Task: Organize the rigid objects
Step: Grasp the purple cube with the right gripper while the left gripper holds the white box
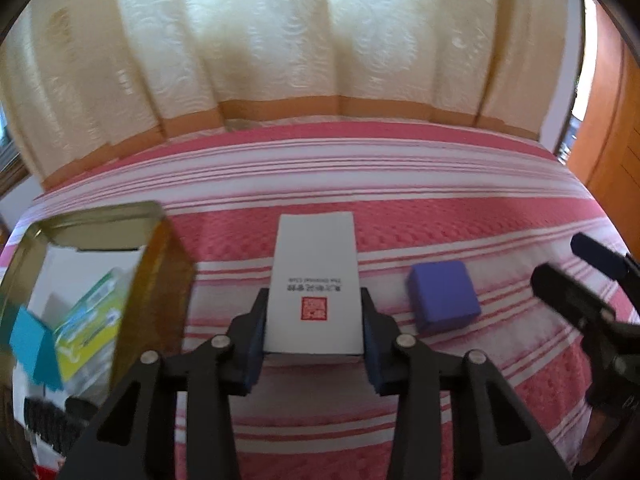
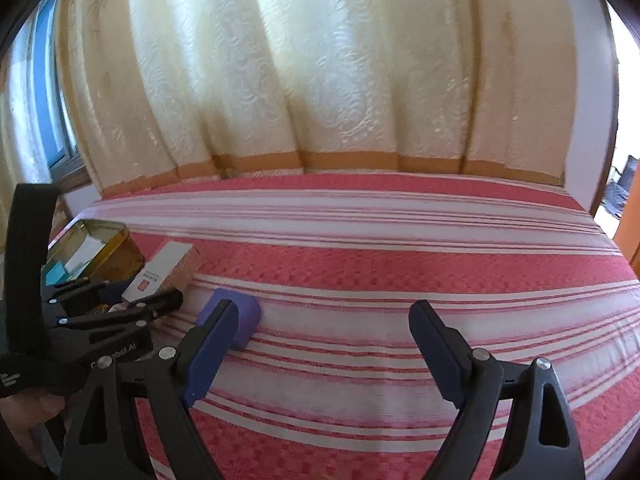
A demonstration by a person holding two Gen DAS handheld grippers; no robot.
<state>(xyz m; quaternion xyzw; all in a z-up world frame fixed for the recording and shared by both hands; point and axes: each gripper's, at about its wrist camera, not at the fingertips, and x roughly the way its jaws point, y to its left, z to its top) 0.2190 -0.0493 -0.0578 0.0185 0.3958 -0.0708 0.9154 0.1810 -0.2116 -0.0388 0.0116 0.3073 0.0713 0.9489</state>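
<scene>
The left gripper (image 1: 314, 320) has its blue-padded fingers (image 1: 254, 334) pinching the near end of a flat white rectangular cardboard box (image 1: 314, 280) with a red square stamp and dark print on its top face; the pads press its two long sides, and the box lies on the bed's pink-and-white striped cover (image 1: 440, 216). Just left of it stands an open amber-sided tin box (image 1: 160, 280), holding a green-and-white carton (image 1: 92, 320) and a turquoise card (image 1: 30, 344). To the right of the white box, apart from it, sits a small purple rectangular block (image 1: 442, 298) on the cover. The right gripper (image 2: 320, 344) hovers with its fingers (image 2: 208, 352) spread wide and nothing between them; the purple block lies just behind its left finger. Cream patterned curtains (image 2: 320, 80) hang beyond the bed.
</scene>
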